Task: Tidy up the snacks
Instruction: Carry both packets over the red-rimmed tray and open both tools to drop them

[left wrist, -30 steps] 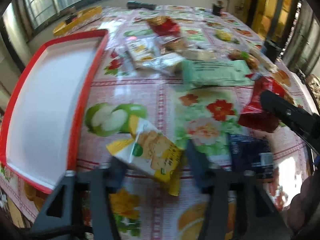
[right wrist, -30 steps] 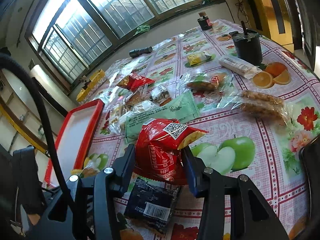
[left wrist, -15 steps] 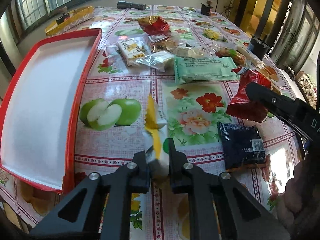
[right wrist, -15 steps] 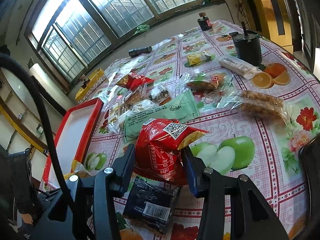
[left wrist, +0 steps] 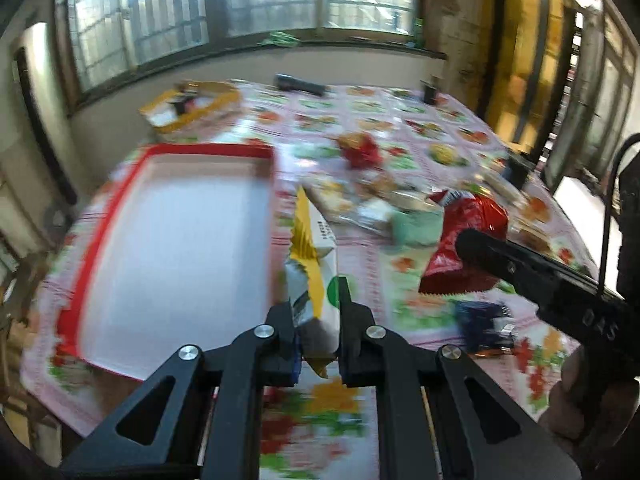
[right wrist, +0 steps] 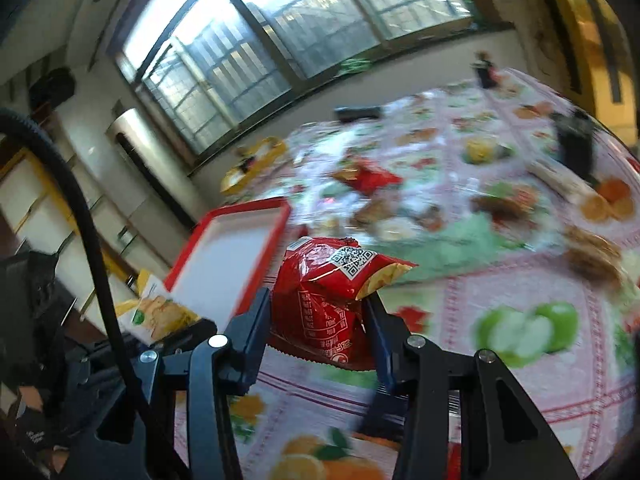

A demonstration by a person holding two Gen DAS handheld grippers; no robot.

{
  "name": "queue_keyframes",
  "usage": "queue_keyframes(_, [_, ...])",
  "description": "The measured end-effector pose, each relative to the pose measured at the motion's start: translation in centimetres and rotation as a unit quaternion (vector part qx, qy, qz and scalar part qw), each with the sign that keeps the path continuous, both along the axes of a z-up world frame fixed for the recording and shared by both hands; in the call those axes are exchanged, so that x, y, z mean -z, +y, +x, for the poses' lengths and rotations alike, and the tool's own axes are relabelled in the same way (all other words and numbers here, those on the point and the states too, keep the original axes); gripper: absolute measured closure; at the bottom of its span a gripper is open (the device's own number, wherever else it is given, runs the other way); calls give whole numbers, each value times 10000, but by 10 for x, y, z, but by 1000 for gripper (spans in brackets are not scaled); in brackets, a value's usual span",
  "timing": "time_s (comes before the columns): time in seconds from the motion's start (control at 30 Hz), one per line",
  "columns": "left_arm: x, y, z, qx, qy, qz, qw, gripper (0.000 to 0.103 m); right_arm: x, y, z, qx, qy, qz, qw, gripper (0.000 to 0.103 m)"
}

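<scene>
My left claw (left wrist: 316, 312) is clamped on the yellow-and-white cracker packet (left wrist: 314, 264). The packet stands on edge between the pads, its top pointing away from me, lifted clear of the worktop (left wrist: 400, 120). It hangs just right of the red-rimmed tray (left wrist: 176, 236), close to the tray's near right side. From the right wrist view I see the same packet (right wrist: 160, 312) at the far left, in front of the tray's near corner (right wrist: 240, 248).

My right claw (right wrist: 318, 320) is closed on the red snack bag (right wrist: 332, 296), squeezing its lower half, with the QR-code end sticking up and to the right above the fingers. From the left view the bag (left wrist: 464, 248) sits pinched at the tip of that claw, raised above the cloth, and a hand (left wrist: 588, 400) shows at the lower right edge.

Both views are smeared. The heap of wrapped snacks (left wrist: 384, 200) in the middle of the worktop is mostly indistinct; I can pick out a pale green packet (left wrist: 416, 224), another red bag (left wrist: 360, 152) farther back and a dark blue packet (left wrist: 484, 324) lying flat near me. What the clear wrappers hold I cannot tell. The bottom of the red bag is hidden behind the right claw's fingers.

The worktop wears a glossy pink cloth printed with fruit and flowers. A yellow box (left wrist: 192, 104) and a dark cylinder (left wrist: 300, 84) lie at its far end, under barred windows (left wrist: 248, 0).
</scene>
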State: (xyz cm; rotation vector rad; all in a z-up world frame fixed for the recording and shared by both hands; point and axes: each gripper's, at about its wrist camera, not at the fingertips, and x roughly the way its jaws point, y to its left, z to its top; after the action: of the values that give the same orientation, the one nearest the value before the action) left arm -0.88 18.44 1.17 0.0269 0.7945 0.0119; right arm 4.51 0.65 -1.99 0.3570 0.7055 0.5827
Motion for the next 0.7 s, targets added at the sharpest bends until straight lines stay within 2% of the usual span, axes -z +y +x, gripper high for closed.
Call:
queue_keyframes(0.13, [1,33,1,-509,-47,245,9984,88,-1,46,9,-564,78,-35,9984,58])
queue_keyframes(0.27, [10,72,1,-854,14,188,9962,88,2,96,20,-985,174,-224,9947,58])
queue_keyframes(0.43, [20,96,4,-1000,67,172,9948,88,12,132,36,-1201,345,-392,9914,58])
queue_keyframes(0.7, [37,123,13,-1067,217,143,9940,88,27,160,49,-1350,433,-632,9879,58])
